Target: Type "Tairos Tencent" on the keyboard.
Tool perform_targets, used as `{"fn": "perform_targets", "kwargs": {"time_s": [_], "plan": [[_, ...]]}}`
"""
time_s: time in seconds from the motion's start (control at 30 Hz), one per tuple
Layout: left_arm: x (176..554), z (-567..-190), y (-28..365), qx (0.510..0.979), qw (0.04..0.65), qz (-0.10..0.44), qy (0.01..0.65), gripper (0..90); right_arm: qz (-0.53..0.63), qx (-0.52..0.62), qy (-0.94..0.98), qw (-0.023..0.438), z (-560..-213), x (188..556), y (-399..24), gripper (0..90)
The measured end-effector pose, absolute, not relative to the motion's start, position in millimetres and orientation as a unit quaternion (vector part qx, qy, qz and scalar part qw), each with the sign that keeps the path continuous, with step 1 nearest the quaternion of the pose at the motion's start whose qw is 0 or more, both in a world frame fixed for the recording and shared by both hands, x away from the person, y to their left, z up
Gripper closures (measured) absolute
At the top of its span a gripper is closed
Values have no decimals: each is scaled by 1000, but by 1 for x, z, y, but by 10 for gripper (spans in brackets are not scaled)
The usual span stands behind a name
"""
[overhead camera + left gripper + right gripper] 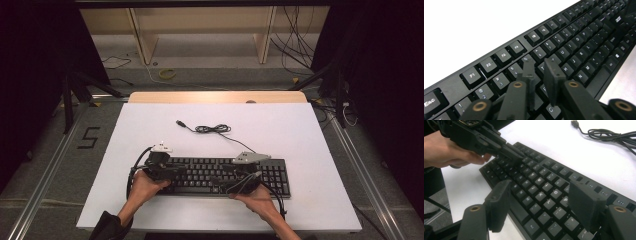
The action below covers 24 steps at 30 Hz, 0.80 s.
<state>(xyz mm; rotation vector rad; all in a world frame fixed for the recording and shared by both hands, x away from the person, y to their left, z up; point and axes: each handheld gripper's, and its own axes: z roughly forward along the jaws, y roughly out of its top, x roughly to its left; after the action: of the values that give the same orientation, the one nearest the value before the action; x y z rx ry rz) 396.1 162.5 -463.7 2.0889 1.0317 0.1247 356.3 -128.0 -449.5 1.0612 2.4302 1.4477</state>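
Observation:
A black keyboard (220,175) lies across the near part of the white table (300,130), and its cable (212,129) coils behind it and ends in a USB plug (180,122). My left gripper (172,174) hovers over the keyboard's left end. In the left gripper view the keyboard (574,45) runs beneath that gripper (540,67), whose jaws stand a narrow gap apart above the number and letter keys, nothing between them. My right gripper (235,182) is over the middle keys. In the right gripper view it (540,195) is wide open above the keyboard (539,182), with the left gripper (516,155) farther off.
The coiled cable (609,135) lies on the white surface behind the keyboard. A wooden strip (215,96) borders the table's far edge, with shelving and loose wires on the floor beyond. Dark stands flank the table on both sides.

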Motion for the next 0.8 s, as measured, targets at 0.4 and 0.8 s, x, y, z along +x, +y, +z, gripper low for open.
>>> {"fn": "perform_targets", "kwargs": {"time_s": [0.4,0.8], "plan": [[391,-457,172,795,441,44,415,456,476,354,803,63,-450,359,-128,360],[380,-452,181,772,481,43,414,352,475,358,801,64,-451,364,-127,376]]}}
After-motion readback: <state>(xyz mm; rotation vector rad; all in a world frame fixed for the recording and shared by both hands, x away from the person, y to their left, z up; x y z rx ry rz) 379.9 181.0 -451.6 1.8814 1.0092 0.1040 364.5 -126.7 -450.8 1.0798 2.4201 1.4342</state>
